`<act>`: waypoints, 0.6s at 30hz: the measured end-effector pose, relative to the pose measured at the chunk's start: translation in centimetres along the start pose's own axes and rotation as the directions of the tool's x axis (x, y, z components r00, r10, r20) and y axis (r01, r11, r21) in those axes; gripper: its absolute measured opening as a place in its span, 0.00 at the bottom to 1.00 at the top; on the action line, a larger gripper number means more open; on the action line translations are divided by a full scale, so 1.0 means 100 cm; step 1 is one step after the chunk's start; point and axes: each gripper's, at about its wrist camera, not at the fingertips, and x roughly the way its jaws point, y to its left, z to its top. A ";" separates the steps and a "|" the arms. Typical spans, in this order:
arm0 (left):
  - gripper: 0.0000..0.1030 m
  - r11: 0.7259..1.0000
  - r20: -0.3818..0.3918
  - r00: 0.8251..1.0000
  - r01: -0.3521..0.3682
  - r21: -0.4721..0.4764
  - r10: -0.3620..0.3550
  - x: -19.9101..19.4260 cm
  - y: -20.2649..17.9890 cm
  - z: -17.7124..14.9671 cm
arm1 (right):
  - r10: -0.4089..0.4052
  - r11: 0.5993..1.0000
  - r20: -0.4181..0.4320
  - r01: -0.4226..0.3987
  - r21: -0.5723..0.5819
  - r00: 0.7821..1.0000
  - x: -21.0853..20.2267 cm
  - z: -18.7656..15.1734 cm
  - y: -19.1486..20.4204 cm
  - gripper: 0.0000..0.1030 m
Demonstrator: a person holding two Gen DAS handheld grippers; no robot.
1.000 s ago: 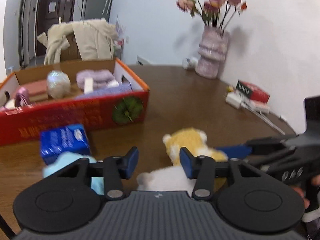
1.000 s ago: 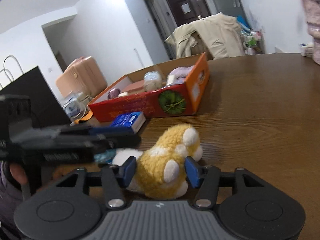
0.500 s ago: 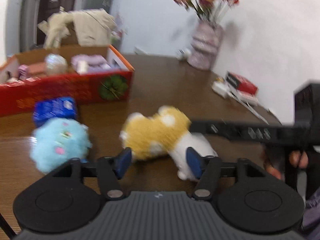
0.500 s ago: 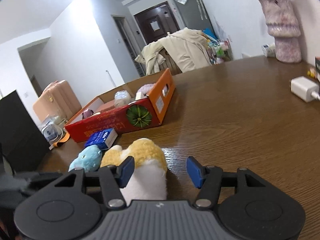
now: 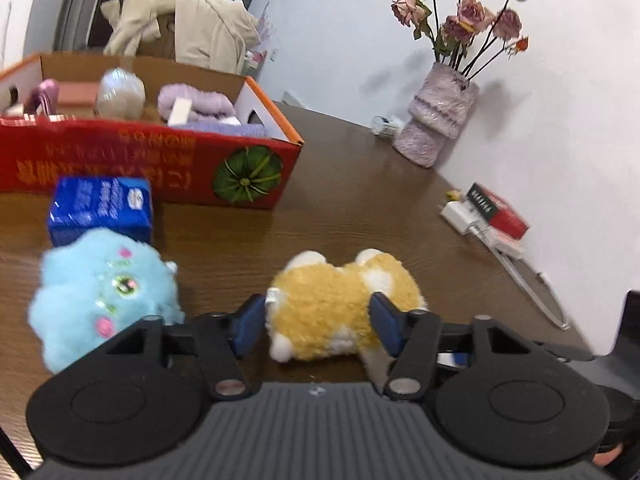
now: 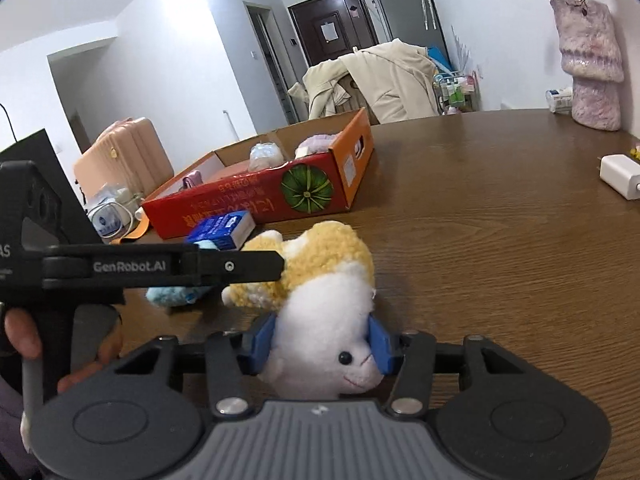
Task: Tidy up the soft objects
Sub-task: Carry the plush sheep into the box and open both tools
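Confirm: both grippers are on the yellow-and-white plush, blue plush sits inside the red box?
Not quite. The blue plush lies on the table, in front of the red box, as the left wrist view shows. Both the left gripper and right gripper do flank the yellow-and-white plush, jaws closing.

Box (image 5: 152,160) behind both plush toys — dog (image 5: 340,304) right of monster (image 5: 100,292)

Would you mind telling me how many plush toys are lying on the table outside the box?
2: the yellow-and-white plush between both grippers, and the blue plush beside the blue carton.
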 end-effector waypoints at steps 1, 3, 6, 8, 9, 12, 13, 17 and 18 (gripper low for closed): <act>0.54 1.000 0.003 1.000 0.001 0.000 -0.001 0.000 0.000 0.000 | -0.002 1.000 0.001 0.002 0.001 1.000 0.000 0.000 0.000 0.46; 0.53 1.000 0.006 1.000 0.001 -0.007 -0.001 -0.001 0.001 -0.001 | -0.004 1.000 0.005 0.004 0.007 1.000 -0.001 0.001 0.002 0.44; 0.53 1.000 0.033 0.999 -0.004 -0.026 0.004 -0.011 0.001 0.005 | 0.004 1.000 0.014 -0.004 0.000 1.000 -0.003 0.006 0.007 0.43; 0.53 1.000 0.084 0.996 0.002 -0.022 0.000 -0.025 -0.001 0.018 | 0.025 1.000 0.043 -0.025 -0.006 0.999 -0.008 0.018 0.014 0.43; 0.53 1.000 0.108 0.994 0.002 -0.016 0.000 -0.032 -0.001 0.027 | 0.036 0.999 0.062 -0.035 -0.016 0.997 -0.011 0.027 0.019 0.43; 0.53 0.999 0.194 0.981 -0.017 0.039 0.009 -0.054 0.007 0.068 | 0.078 0.995 0.109 -0.071 -0.063 0.991 -0.002 0.068 0.039 0.42; 0.53 0.998 0.216 0.976 -0.029 0.054 0.016 -0.059 0.013 0.084 | 0.096 0.993 0.117 -0.086 -0.082 0.989 0.008 0.085 0.048 0.42; 0.53 0.994 0.203 0.976 -0.089 0.056 0.076 -0.054 0.070 0.155 | 0.145 0.987 0.101 -0.137 -0.081 0.984 0.073 0.145 0.074 0.42; 0.53 0.993 0.189 0.977 -0.105 0.046 0.095 -0.047 0.087 0.169 | 0.154 0.987 0.079 -0.149 -0.064 0.985 0.095 0.157 0.077 0.42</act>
